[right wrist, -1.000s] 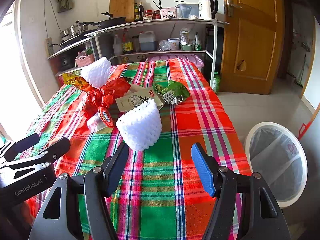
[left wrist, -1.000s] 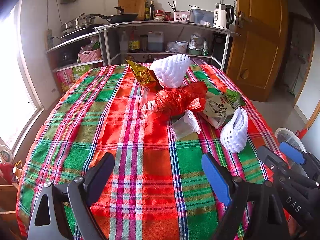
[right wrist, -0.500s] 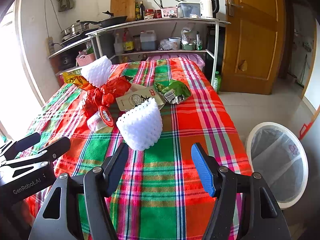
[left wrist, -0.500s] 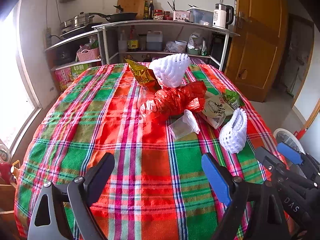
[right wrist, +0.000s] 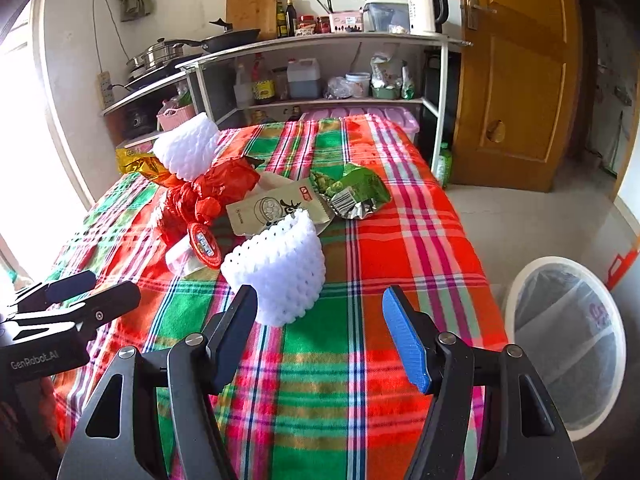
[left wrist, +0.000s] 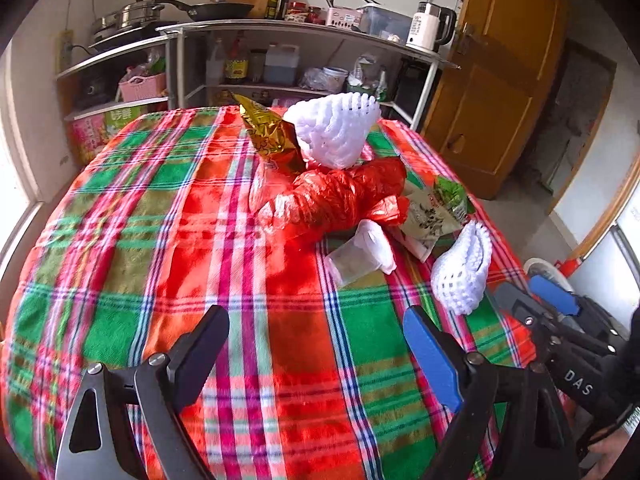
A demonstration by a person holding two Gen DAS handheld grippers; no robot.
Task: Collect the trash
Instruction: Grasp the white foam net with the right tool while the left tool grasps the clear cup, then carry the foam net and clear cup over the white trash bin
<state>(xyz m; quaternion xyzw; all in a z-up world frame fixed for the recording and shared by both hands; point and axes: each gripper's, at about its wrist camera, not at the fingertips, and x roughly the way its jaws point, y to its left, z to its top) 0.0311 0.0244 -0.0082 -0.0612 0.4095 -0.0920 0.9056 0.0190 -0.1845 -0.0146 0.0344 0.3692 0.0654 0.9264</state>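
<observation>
Presently, both the left gripper (left wrist: pixel 316 344) and right gripper (right wrist: pixel 320 320) are held with jaws spread and empty above the table (right wrist: pixel 400 360) near edge, a white foam net (right wrist: pixel 280 268) lying just beyond the right one.

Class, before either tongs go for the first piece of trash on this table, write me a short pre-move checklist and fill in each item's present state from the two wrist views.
1. Right tongs open: ok.
2. Left tongs open: ok.
3. Both tongs holding nothing: ok.
4. Nearest white foam net just ahead of the right tongs with nothing lying between them: ok.
5. Lined bin open, on the floor beside the table: ok.
6. Plastic cup empty of liquid: cannot tell.
</observation>
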